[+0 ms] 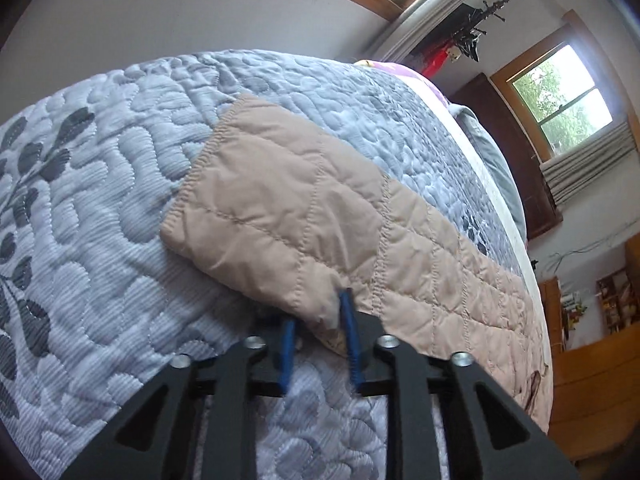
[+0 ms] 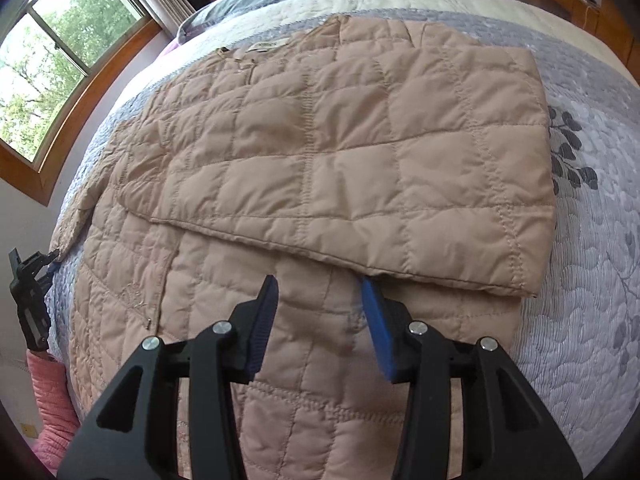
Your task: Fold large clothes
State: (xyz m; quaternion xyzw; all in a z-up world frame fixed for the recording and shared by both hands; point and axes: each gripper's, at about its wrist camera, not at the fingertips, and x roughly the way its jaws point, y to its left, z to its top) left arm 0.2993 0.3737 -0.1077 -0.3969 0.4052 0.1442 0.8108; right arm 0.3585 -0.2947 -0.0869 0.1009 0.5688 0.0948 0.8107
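On the gray leafy bedspread (image 2: 592, 240): a big tan puffy jacket (image 2: 320, 152), spread flat, one side folded over. Far left, by a pink sleeve (image 2: 52, 400), left gripper (image 1: 320, 316) pinching the jacket's cuff edge tight. Near the middle, right gripper (image 2: 320, 296) spread apart, right above the folded flap's edge, holding nothing.
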